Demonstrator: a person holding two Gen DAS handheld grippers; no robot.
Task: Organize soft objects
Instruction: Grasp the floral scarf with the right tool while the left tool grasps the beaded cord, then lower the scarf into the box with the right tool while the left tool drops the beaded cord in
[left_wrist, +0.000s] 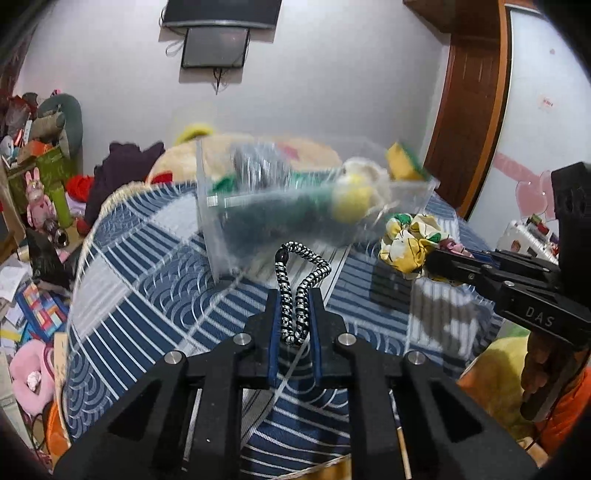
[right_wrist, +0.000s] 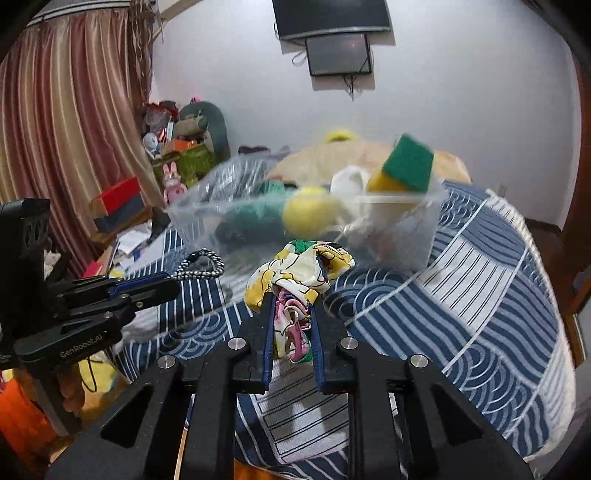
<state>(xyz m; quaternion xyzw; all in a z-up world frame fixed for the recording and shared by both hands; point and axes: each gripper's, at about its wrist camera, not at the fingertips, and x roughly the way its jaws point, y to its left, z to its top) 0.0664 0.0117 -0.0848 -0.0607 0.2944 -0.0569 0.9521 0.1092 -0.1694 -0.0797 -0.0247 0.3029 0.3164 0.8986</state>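
My left gripper (left_wrist: 294, 295) is shut on a black-and-white braided cord loop (left_wrist: 300, 288), held above the bed. My right gripper (right_wrist: 293, 301) is shut on a bunched yellow and white printed cloth (right_wrist: 299, 273); the cloth also shows in the left wrist view (left_wrist: 410, 240). A clear plastic box (left_wrist: 280, 206) stands on the bed ahead of both grippers, blurred. It holds a yellow ball (left_wrist: 351, 201), dark green soft things and a yellow-green sponge (right_wrist: 404, 164) sticking out at its right end.
The bed has a blue and white patterned quilt (right_wrist: 480, 277). A large beige plush (left_wrist: 258, 147) lies behind the box. Boxes, toys and papers clutter the floor at the left (left_wrist: 33, 295). A wooden door (left_wrist: 469, 110) is at the right.
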